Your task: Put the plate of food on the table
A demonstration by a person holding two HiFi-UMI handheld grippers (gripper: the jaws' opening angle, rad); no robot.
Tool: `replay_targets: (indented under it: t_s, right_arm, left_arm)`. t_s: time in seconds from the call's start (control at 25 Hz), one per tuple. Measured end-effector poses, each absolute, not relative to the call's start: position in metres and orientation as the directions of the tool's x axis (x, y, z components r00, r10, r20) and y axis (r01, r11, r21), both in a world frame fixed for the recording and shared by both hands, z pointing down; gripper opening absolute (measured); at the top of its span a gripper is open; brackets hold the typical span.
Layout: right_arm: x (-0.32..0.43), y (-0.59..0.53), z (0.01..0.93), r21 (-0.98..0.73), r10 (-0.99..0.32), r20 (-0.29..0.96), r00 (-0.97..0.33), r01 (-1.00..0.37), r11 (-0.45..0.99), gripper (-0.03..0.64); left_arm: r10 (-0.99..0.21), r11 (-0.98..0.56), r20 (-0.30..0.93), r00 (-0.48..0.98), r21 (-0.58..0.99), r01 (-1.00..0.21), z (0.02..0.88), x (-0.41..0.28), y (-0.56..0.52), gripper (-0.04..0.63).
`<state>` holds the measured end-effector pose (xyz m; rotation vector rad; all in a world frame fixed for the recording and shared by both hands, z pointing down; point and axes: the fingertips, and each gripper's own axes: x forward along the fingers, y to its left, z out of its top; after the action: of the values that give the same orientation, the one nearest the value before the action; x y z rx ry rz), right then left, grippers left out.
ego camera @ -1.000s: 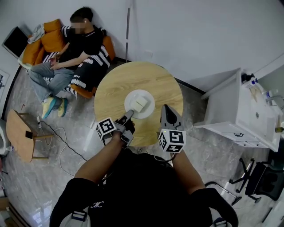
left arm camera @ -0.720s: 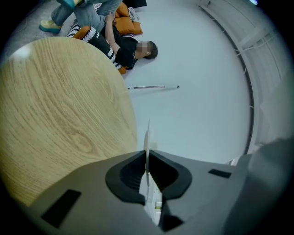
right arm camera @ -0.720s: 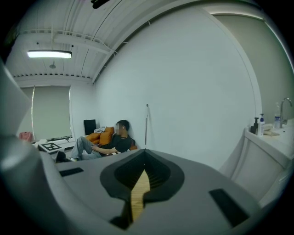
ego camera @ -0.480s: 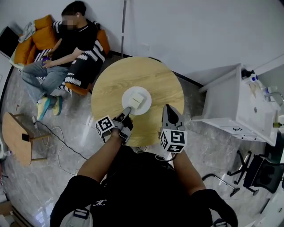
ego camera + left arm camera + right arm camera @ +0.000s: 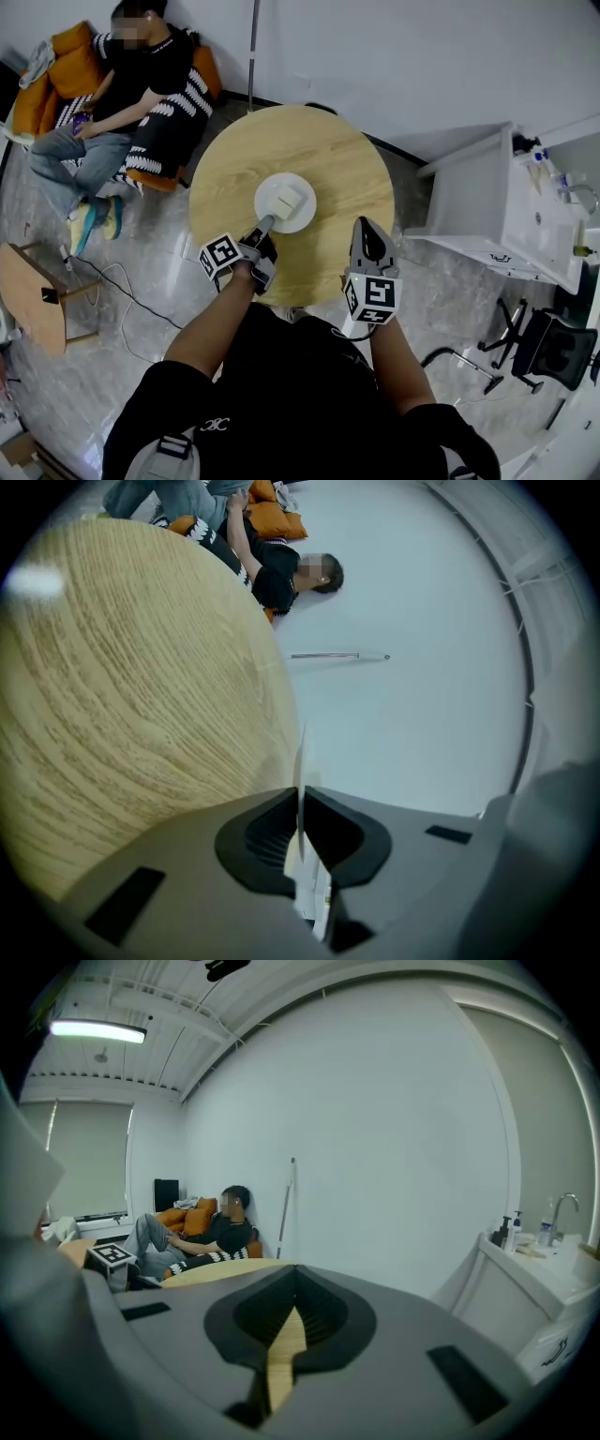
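Observation:
A white plate (image 5: 302, 212) with a pale block of food (image 5: 289, 198) is over the middle of the round wooden table (image 5: 234, 178). My left gripper (image 5: 263, 228) is shut on the plate's near-left rim. In the left gripper view the plate's thin edge (image 5: 300, 761) runs between the pads of the left gripper (image 5: 300, 803), close beside the table top (image 5: 141, 686). I cannot tell if the plate touches the wood. My right gripper (image 5: 367, 232) hovers over the table's near-right edge, shut and holding nothing; only the table (image 5: 239, 1272) shows past the right gripper (image 5: 295, 1321).
A person (image 5: 141, 84) sits on an orange sofa (image 5: 56, 70) beyond the table at the far left. A white cabinet with a sink (image 5: 506, 216) stands to the right, a black chair (image 5: 553, 347) nearer. A small wooden side table (image 5: 28, 291) and a floor cable (image 5: 122, 291) lie at the left.
The head camera has shifted, so the table sits higher in view. The left gripper still holds the plate over the table's middle. The right gripper has drifted slightly right.

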<state>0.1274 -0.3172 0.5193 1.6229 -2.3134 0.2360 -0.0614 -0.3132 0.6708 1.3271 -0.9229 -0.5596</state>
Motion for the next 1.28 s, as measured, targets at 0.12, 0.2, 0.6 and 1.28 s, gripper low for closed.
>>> replay_targets:
  t_s: [0.12, 0.2, 0.6, 1.28]
  right_arm:
    - [0.127, -0.315, 0.52, 0.048, -0.891, 0.341, -0.3, -0.941, 0.335, 0.003]
    - [0.128, -0.315, 0.522, 0.051, -0.892, 0.346, -0.289, -0.944, 0.326, 0.003]
    - [0.138, -0.315, 0.529, 0.06, -0.898, 0.37, -0.238, -0.958, 0.279, 0.003]
    - [0.14, -0.321, 0.527, 0.043, -0.902, 0.374, -0.218, -0.967, 0.252, 0.003]
  left_arm:
    - [-0.79, 0.206, 0.26, 0.555, 0.965, -0.159, 0.68, -0.063, -0.314, 0.023]
    - [-0.787, 0.215, 0.265, 0.557, 0.964, -0.156, 0.685, -0.063, -0.316, 0.023]
    - [-0.784, 0.241, 0.289, 0.549, 0.957, -0.159, 0.701, -0.063, -0.327, 0.022]
    - [-0.787, 0.272, 0.316, 0.53, 0.949, -0.162, 0.714, -0.067, -0.35, 0.021]
